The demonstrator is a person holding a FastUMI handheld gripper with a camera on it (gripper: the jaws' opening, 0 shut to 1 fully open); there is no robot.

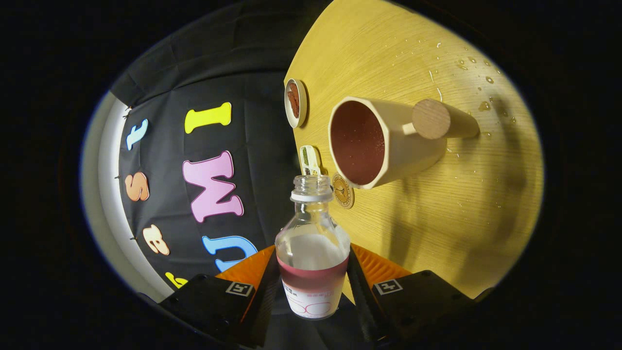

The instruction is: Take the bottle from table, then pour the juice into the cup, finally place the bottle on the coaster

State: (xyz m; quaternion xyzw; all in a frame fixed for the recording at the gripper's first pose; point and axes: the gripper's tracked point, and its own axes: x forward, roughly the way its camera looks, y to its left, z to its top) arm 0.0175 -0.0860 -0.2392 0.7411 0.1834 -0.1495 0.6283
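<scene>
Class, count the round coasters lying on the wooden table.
2: one coaster beyond the cup, and a smaller coaster beside the bottle's mouth. The gripper clamps the bottle.

Gripper [313,282] fingers closed on the bottle [312,253], one pressing each side of its lower body. Bottle uncapped, clear, with a little red juice low in it near the label; its open neck points ahead toward the cup. View is rolled, so the wooden bench [437,209] runs up the right side. Cup [384,141], cream-coloured with a round wooden handle knob, stands beyond the bottle's mouth; red juice fills its inside. Small round coaster [343,191] lies on the bench just beside the bottle neck, between neck and cup. Farther off, a small round dish [296,102] holds something reddish-brown. Droplets [474,73] scatter on the bench beyond the cup.
</scene>
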